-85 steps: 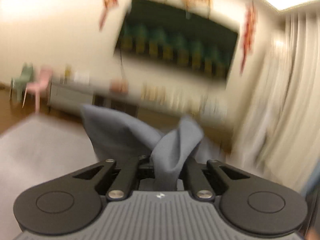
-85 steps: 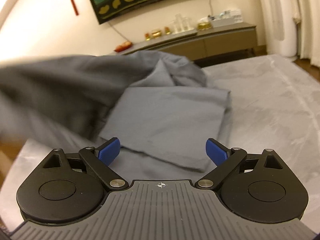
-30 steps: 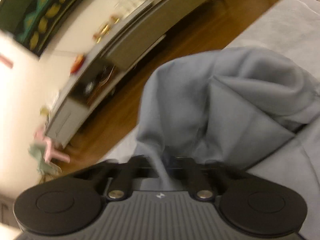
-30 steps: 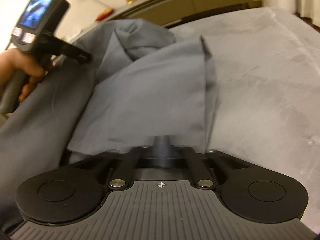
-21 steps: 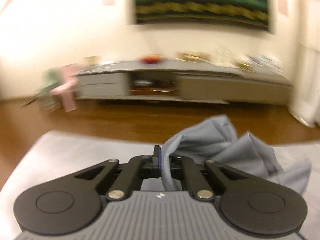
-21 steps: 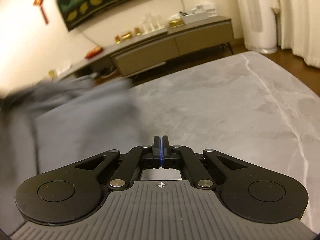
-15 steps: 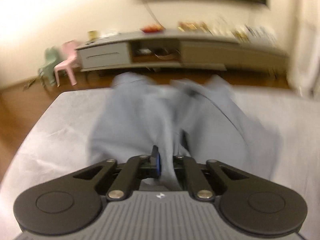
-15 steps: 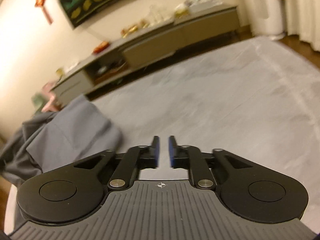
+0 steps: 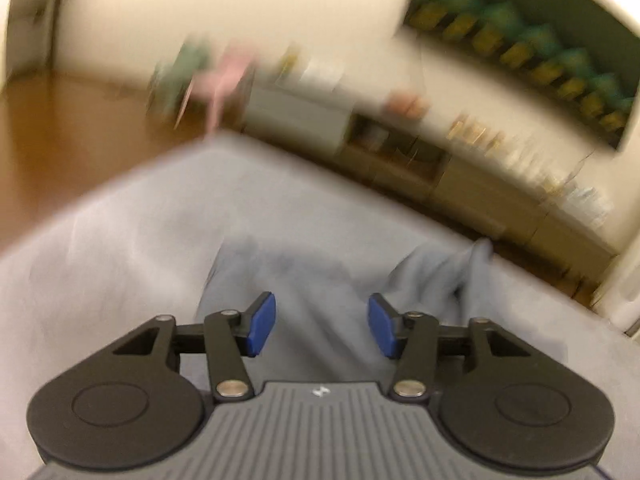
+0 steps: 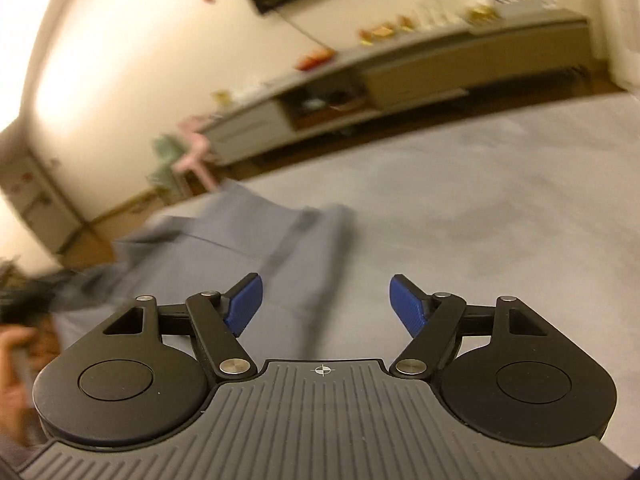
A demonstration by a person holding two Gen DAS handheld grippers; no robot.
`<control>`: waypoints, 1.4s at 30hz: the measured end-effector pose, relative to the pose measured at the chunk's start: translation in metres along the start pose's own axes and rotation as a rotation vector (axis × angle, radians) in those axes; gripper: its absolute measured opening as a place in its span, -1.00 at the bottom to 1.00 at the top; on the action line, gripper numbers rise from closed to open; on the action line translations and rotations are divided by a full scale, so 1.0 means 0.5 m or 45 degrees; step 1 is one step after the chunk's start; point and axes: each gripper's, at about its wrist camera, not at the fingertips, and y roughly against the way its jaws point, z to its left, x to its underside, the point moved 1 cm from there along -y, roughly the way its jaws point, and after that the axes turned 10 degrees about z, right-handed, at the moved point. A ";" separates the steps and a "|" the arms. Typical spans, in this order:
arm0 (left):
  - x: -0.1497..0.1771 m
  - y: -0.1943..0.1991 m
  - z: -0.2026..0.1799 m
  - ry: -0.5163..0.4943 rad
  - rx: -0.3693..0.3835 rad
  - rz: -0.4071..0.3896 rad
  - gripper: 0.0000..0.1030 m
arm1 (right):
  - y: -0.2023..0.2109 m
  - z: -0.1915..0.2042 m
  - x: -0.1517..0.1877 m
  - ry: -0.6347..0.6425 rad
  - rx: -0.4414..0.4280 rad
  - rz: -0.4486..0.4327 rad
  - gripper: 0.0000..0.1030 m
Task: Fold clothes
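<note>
A blue-grey garment (image 9: 320, 276) lies rumpled on the grey marbled table (image 9: 120, 240), blurred in the left wrist view. My left gripper (image 9: 322, 326) hovers over its near part, jaws opening, blue pads clear of the cloth. In the right wrist view the same garment (image 10: 240, 240) spreads at the left half of the table (image 10: 500, 200), partly folded with a straight edge. My right gripper (image 10: 326, 304) is above its right edge, jaws opening wide, nothing pinched between them. A hand (image 10: 16, 356) on the other gripper's handle shows at the left edge.
A long low sideboard (image 10: 400, 80) with small items stands along the far wall, across a strip of wooden floor (image 9: 60, 128). Pink and green child chairs (image 10: 184, 152) stand at its left end. A dark patterned wall hanging (image 9: 520, 52) is above.
Both grippers have let go of the garment and opened; it now lies on the table. The left hand swung across and rolled; the right one rose a little.
</note>
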 end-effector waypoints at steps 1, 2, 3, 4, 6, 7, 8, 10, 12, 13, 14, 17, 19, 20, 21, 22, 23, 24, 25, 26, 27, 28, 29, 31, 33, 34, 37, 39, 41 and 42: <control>-0.013 -0.011 0.006 0.015 0.063 0.037 -0.03 | 0.001 0.021 -0.008 0.011 -0.045 -0.013 0.41; -0.017 -0.019 0.001 -0.009 0.053 0.055 -0.03 | -0.011 0.037 -0.020 0.009 -0.084 0.007 0.41; -0.020 -0.028 -0.005 -0.040 0.031 0.069 -0.03 | -0.038 0.054 -0.036 0.006 -0.119 0.066 0.41; -0.022 -0.036 -0.011 -0.070 0.010 0.084 -0.03 | -0.066 0.071 -0.052 0.002 -0.155 0.124 0.41; -0.012 -0.048 -0.019 -0.093 -0.014 0.142 -0.05 | -0.150 0.094 -0.072 -0.023 -0.154 0.275 0.41; -0.007 -0.055 -0.021 -0.098 -0.005 0.164 -0.05 | -0.199 0.102 -0.079 -0.040 -0.137 0.357 0.41; -0.002 -0.055 -0.016 -0.101 -0.004 0.173 -0.05 | -0.248 0.111 -0.087 -0.057 -0.120 0.440 0.41; 0.006 -0.059 -0.011 -0.107 -0.011 0.184 -0.06 | -0.330 0.121 -0.090 -0.074 -0.030 0.542 0.41; 0.009 -0.068 0.000 -0.103 -0.010 0.191 -0.08 | -0.371 0.133 -0.086 -0.058 0.018 0.542 0.15; 0.008 -0.081 0.004 -0.102 -0.010 0.195 -0.10 | -0.378 0.142 -0.086 -0.046 0.003 0.524 -0.68; 0.007 -0.086 0.005 -0.106 -0.010 0.198 -0.10 | -0.378 0.152 -0.087 -0.036 -0.016 0.497 -0.84; -0.003 -0.094 0.017 -0.091 -0.013 0.196 -0.10 | -0.318 0.184 -0.102 -0.031 -0.105 0.345 -0.93; -0.011 -0.090 0.033 -0.052 -0.002 0.195 -0.10 | -0.245 0.198 -0.117 -0.037 -0.170 0.217 -0.95; -0.014 -0.085 0.040 -0.030 0.008 0.192 -0.10 | -0.188 0.196 -0.127 -0.041 -0.194 0.135 -0.95; -0.016 -0.079 0.047 -0.007 0.019 0.190 -0.10 | -0.129 0.189 -0.137 -0.045 -0.206 0.057 -0.95; -0.019 -0.074 0.054 0.016 0.029 0.187 -0.11 | -0.067 0.175 -0.144 -0.050 -0.200 -0.013 -0.96; -0.021 -0.067 0.059 0.031 0.040 0.180 -0.11 | -0.003 0.157 -0.151 -0.051 -0.176 -0.084 -0.96; -0.023 -0.061 0.064 0.041 0.048 0.170 -0.10 | 0.061 0.129 -0.156 -0.043 -0.092 -0.151 -0.96; -0.025 -0.056 0.069 0.052 0.052 0.160 -0.10 | 0.121 0.095 -0.156 -0.034 0.039 -0.209 -0.96; -0.026 -0.052 0.072 0.062 0.053 0.153 -0.10 | 0.176 0.058 -0.155 -0.034 0.186 -0.257 -0.95; -0.027 -0.050 0.076 0.073 0.050 0.149 -0.10 | 0.220 0.008 -0.148 -0.061 0.372 -0.281 -0.95; -0.028 -0.049 0.081 0.083 0.047 0.144 -0.09 | 0.249 -0.051 -0.133 -0.112 0.557 -0.282 -0.95; -0.028 -0.050 0.085 0.094 0.036 0.142 -0.09 | 0.264 -0.107 -0.114 -0.181 0.704 -0.266 -0.95; -0.028 -0.052 0.098 0.120 0.006 0.140 -0.06 | 0.278 -0.205 -0.060 -0.323 0.918 -0.237 -0.93; -0.028 -0.055 0.119 0.159 -0.029 0.144 -0.04 | 0.272 -0.265 0.010 -0.435 0.995 -0.231 -0.65; -0.027 -0.056 0.131 0.184 -0.045 0.148 -0.03 | 0.262 -0.283 0.050 -0.475 0.996 -0.228 -0.53; -0.030 -0.059 0.167 0.272 -0.089 0.152 0.04 | 0.252 -0.291 0.077 -0.586 0.862 -0.140 -0.41; -0.031 -0.068 0.175 0.289 -0.128 0.160 0.14 | 0.263 -0.245 0.064 -0.436 0.838 -0.282 0.23; -0.030 -0.084 0.175 0.283 -0.173 0.178 0.22 | 0.252 -0.204 0.063 -0.329 0.803 -0.286 0.39; -0.028 -0.097 0.170 0.268 -0.183 0.197 0.30 | 0.234 -0.188 0.066 -0.303 0.732 -0.238 0.38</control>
